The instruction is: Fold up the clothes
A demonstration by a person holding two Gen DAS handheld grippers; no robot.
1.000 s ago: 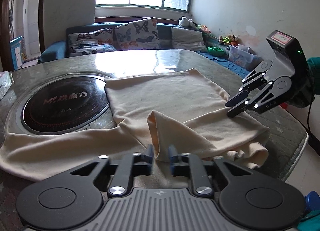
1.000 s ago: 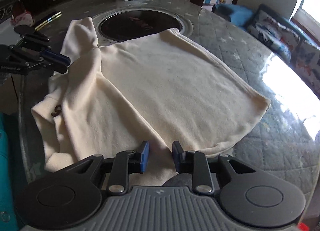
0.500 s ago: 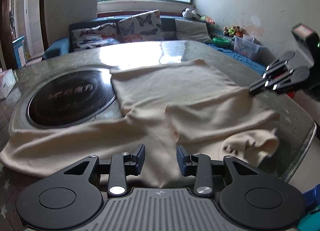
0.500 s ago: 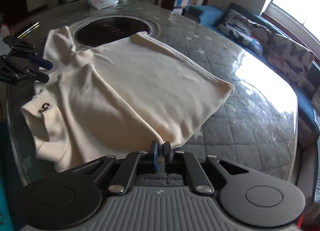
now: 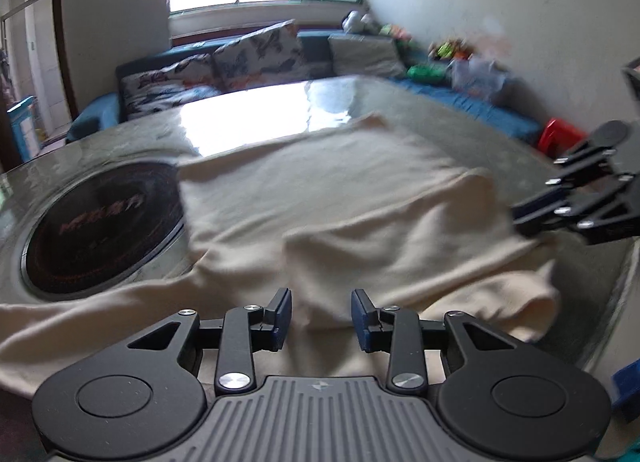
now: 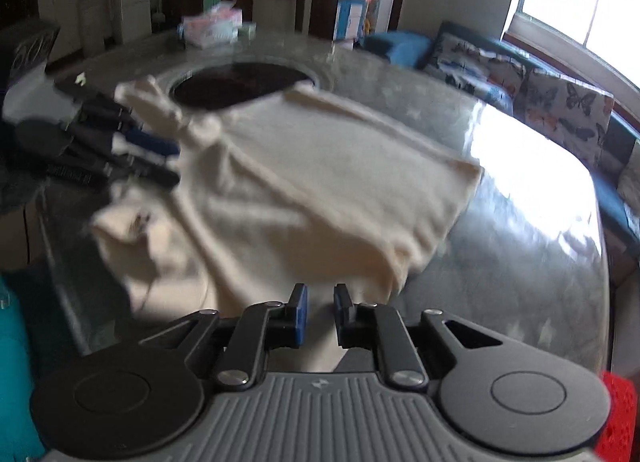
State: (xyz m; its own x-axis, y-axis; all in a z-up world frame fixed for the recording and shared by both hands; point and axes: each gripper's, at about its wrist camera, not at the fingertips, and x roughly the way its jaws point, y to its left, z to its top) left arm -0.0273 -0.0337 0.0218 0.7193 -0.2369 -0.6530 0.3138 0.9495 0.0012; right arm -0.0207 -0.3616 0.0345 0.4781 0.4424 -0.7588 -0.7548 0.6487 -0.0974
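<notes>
Cream long-sleeve top (image 5: 340,198) spread flat on round glass-topped table (image 5: 420,102), partly overlapping black induction hob (image 5: 100,222) set in table centre; one sleeve folded across body, fabric rumpled nr table edge. Both views motion-blurred. Left gripper (image 5: 320,314) over near hem beside hob, jaws wide apart, nothing held. Right gripper (image 6: 320,308) at opposite edge, narrow gap, cloth beneath, grip on it unclear. Count: 1 top, 2 grippers, 1 hob.

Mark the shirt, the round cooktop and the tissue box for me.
shirt (image 5: 340,198), left wrist view, middle of the body panel.
cooktop (image 5: 104,222), left wrist view, dark glass centre.
tissue box (image 6: 212,28), right wrist view, its pink top.
</notes>
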